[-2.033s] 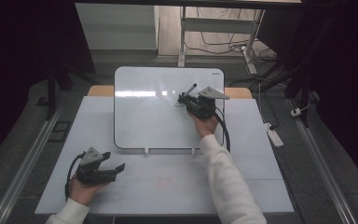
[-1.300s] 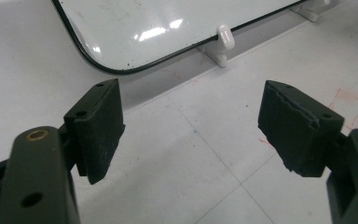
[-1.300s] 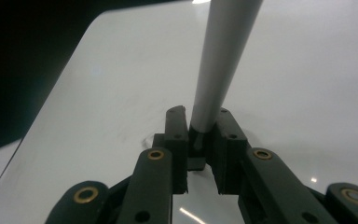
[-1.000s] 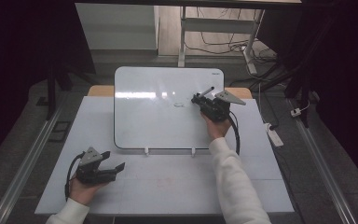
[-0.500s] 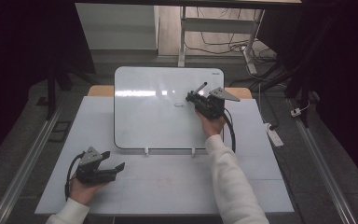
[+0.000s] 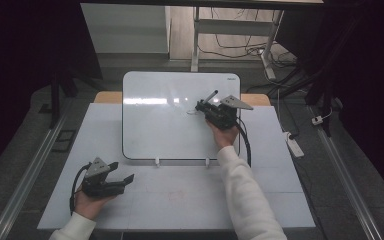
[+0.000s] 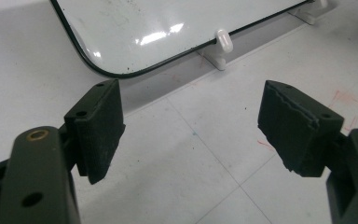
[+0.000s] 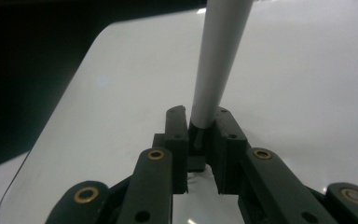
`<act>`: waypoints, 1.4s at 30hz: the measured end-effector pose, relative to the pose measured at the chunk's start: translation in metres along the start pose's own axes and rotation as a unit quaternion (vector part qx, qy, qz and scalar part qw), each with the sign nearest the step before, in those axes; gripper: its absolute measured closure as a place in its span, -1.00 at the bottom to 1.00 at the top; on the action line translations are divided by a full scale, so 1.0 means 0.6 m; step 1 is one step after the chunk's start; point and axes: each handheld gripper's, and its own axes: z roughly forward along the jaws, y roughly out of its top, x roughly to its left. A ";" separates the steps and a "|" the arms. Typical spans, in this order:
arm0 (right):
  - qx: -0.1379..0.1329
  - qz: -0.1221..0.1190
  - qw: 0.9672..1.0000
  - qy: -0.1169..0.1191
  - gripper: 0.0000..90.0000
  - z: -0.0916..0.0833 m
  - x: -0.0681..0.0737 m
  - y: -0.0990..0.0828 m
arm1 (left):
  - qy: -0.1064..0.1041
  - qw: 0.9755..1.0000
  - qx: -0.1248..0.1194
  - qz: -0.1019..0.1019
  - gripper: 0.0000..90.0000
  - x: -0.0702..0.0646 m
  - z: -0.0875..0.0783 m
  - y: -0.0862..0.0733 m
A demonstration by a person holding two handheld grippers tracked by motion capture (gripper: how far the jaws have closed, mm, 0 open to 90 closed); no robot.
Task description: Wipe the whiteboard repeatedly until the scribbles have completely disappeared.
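The right gripper (image 6: 203, 106) is clamping a marker (image 8: 217, 60) and has been shifting sideways over the whiteboard (image 6: 160, 125), so a stroke is growing under it. The left gripper (image 6: 122, 178) is resting wide, below the board.

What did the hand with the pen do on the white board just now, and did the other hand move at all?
The right gripper, shut on the marker, slid right along the whiteboard, then came back left to about the middle of that stretch. A small faint mark now sits beside its tip. The left gripper stayed put on the table, jaws open and empty.
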 end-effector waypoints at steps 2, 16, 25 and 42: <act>0.006 -0.009 1.000 0.005 0.74 0.004 0.009 -0.005 | 0.000 1.000 0.000 0.000 -0.47 -0.001 0.000 0.000; 0.010 -0.008 1.000 0.027 0.74 0.025 0.029 -0.011 | 0.001 1.000 0.000 0.000 -0.47 -0.001 0.000 0.000; -0.011 0.015 1.000 0.006 0.74 0.017 0.012 -0.003 | 0.000 1.000 -0.001 0.001 -0.47 -0.001 -0.001 0.000; 0.016 -0.008 0.999 0.027 0.74 0.015 0.031 -0.019 | 0.000 1.000 0.002 0.003 -0.47 -0.003 0.002 0.001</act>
